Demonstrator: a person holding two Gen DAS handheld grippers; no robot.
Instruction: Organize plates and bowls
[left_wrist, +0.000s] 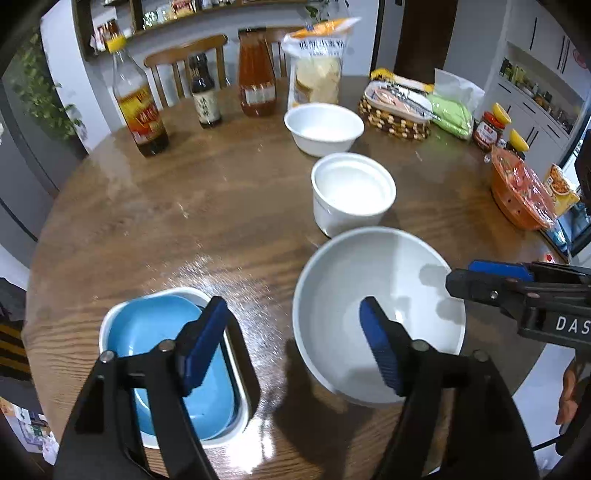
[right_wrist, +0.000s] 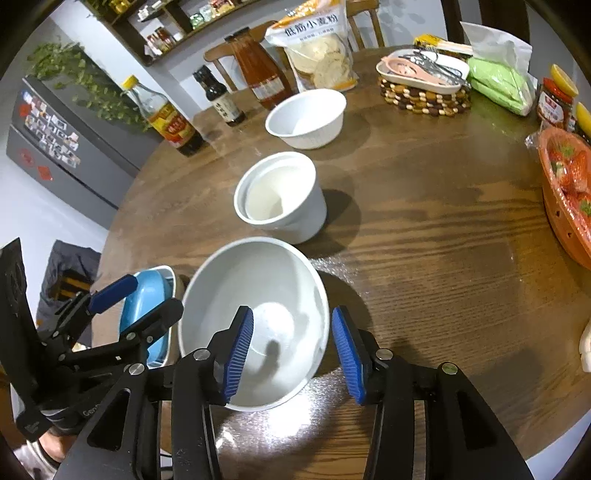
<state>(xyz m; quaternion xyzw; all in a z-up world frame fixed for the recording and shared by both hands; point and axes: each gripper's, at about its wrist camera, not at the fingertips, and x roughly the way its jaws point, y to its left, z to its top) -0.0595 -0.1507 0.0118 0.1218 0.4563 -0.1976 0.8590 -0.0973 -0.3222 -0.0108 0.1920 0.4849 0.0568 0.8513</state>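
Observation:
A large white bowl (left_wrist: 376, 295) (right_wrist: 258, 291) sits on the round wooden table (left_wrist: 221, 206) near its front edge. My left gripper (left_wrist: 291, 345) hangs open above it, one pad over the bowl's left rim, the other over a blue dish (left_wrist: 155, 332) nested in a white rectangular dish (left_wrist: 107, 325). My right gripper (right_wrist: 294, 356) is open too, straddling the bowl's right rim without pressing on it. Behind stand two nested white cups (left_wrist: 352, 192) (right_wrist: 280, 195) and a smaller white bowl (left_wrist: 323, 127) (right_wrist: 306, 116).
Along the back stand three bottles (left_wrist: 140, 110), a snack bag (left_wrist: 317, 74) and a woven mat with a utensil dish (right_wrist: 424, 79). A green packet (right_wrist: 498, 83), jars and an orange basket of strawberries (right_wrist: 565, 188) line the right edge.

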